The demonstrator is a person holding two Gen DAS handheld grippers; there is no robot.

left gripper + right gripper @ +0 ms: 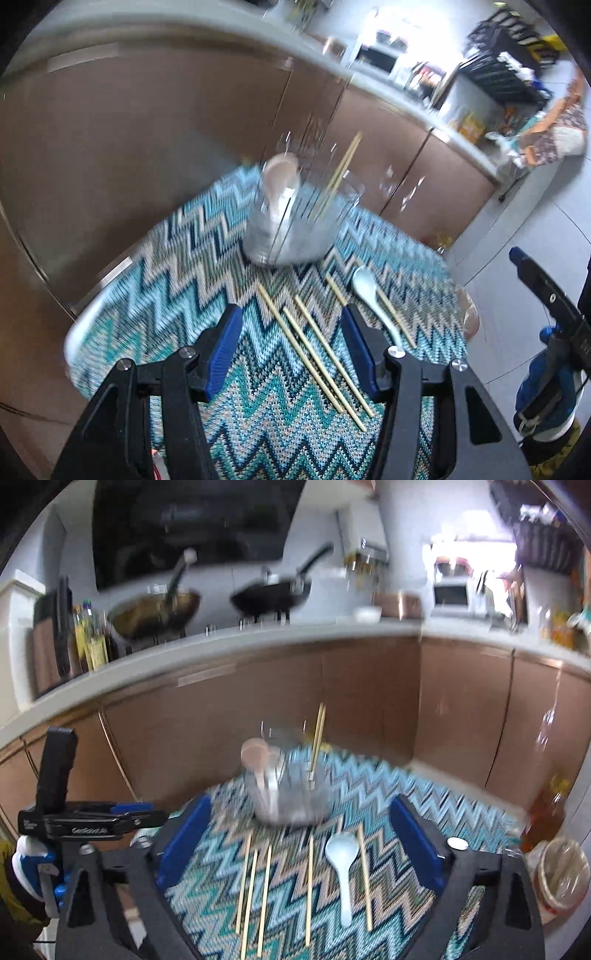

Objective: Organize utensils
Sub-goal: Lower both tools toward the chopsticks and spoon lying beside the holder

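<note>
Both tongs stand wide and empty: left gripper (291,347), right gripper (299,845). Loose chopsticks (266,890) and white spoon (341,864) lie on the zigzag cloth (388,794), before the clear holder (291,794). Chopsticks: light, stiff, thin, probably roll; pinch mid-length. Spoon: likely ceramic, slippery, fragile; take the handle. Gripper lettering too blurred to read.

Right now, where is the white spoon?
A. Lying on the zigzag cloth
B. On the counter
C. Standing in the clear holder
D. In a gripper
A: the white spoon lies flat on the zigzag cloth among loose chopsticks, in front of the holder.
</note>
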